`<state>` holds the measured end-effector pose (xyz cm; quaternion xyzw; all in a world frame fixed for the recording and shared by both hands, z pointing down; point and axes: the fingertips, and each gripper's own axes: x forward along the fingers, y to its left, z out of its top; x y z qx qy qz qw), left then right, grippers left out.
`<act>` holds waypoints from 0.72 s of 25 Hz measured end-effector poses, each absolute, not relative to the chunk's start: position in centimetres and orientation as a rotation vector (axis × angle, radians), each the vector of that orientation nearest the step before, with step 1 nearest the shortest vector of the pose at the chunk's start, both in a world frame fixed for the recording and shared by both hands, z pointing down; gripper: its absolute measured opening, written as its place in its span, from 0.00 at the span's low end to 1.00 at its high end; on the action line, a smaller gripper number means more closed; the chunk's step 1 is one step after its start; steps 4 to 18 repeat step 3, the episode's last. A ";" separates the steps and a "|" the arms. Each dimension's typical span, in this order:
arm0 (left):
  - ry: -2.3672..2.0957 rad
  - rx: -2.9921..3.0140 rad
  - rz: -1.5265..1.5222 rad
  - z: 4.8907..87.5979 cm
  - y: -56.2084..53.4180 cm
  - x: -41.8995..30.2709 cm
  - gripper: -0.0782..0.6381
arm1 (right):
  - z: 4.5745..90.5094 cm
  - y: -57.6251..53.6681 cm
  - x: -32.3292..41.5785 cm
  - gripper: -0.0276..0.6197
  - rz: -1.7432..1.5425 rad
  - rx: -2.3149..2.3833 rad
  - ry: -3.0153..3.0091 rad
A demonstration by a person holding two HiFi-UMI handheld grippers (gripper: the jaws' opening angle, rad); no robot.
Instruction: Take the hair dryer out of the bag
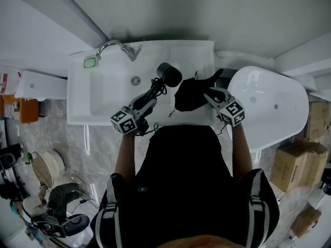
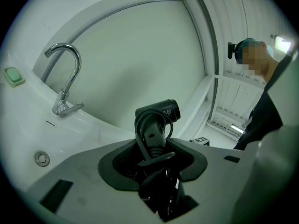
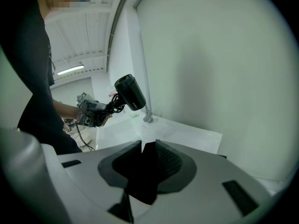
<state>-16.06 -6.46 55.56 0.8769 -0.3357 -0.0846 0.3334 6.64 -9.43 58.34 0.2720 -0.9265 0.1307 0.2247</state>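
Observation:
The black hair dryer (image 1: 168, 75) is out in the air over the white sink (image 1: 103, 94), its cord wound round the handle. My left gripper (image 1: 147, 101) is shut on that handle; in the left gripper view the dryer (image 2: 157, 119) stands up from the gripper (image 2: 156, 168), barrel pointing right. The black cloth bag (image 1: 190, 94) hangs limp just right of the dryer, over the sink's right counter. My right gripper (image 1: 211, 94) is shut on the bag's edge; the right gripper view shows the bag's dark cloth (image 3: 142, 181) pinched between the jaws of the gripper (image 3: 147, 171), with the dryer (image 3: 131, 92) beyond.
A chrome faucet (image 1: 118, 46) and a green soap bar (image 1: 91, 62) are at the sink's back left, and a drain (image 1: 135, 80) is in the basin. A white bathtub (image 1: 274, 107) stands to the right, with cardboard boxes (image 1: 292, 164) beside it. Clutter lies on the floor at the lower left.

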 end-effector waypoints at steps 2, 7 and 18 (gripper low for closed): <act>-0.878 2.288 -0.223 55.5 -6.4 -16.0 0.35 | 58.2 -9.3 6.6 0.27 0.359 0.748 -2.556; -0.878 2.288 -0.224 55.5 -6.4 -16.0 0.35 | 58.1 -9.3 6.6 0.27 0.357 0.747 -2.556; -0.878 2.288 -0.224 55.5 -6.4 -16.0 0.35 | 58.1 -9.3 6.6 0.27 0.357 0.747 -2.556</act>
